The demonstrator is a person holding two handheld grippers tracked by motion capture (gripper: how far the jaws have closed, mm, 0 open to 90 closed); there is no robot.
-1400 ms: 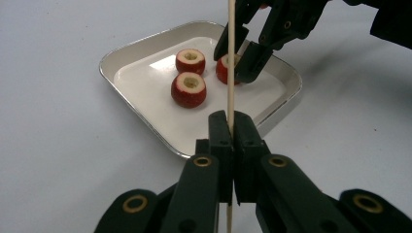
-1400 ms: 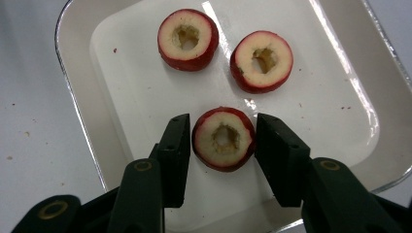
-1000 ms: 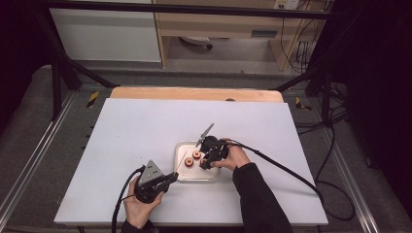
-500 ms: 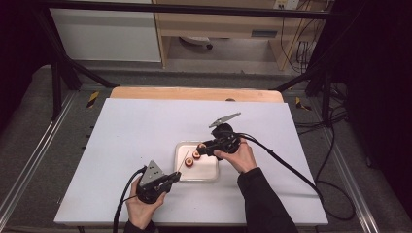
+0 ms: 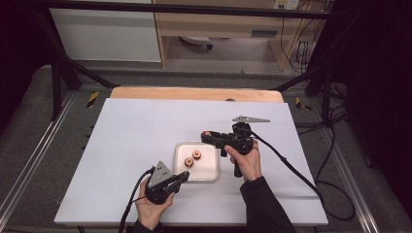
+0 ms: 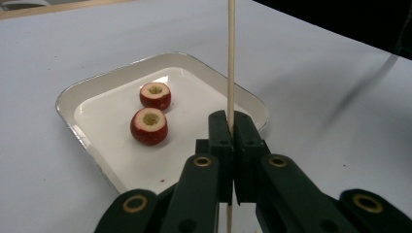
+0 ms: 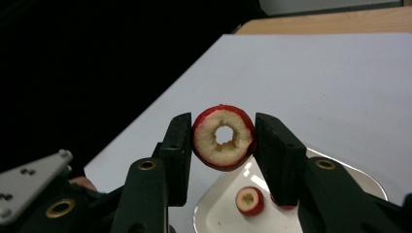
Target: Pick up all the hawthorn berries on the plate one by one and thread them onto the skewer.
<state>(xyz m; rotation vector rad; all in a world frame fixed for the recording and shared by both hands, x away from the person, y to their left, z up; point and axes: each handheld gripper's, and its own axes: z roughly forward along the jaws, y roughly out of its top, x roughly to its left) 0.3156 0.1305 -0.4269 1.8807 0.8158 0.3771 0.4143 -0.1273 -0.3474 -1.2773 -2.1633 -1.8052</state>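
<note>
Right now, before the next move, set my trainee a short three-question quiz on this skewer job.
1. True or false: the left gripper is shut on the wooden skewer.
2. How many cored fruit pieces lie in the white tray? A) one B) two C) four
3. What does the right gripper hold, and where is it relative to the tray?

Key:
1. True; the skewer stands upright between the closed pads.
2. B; two cored fruit pieces, red-skinned, cut side up.
3. A red fruit ring with a hole through its middle, clamped by its sides and lifted above the tray.
</note>
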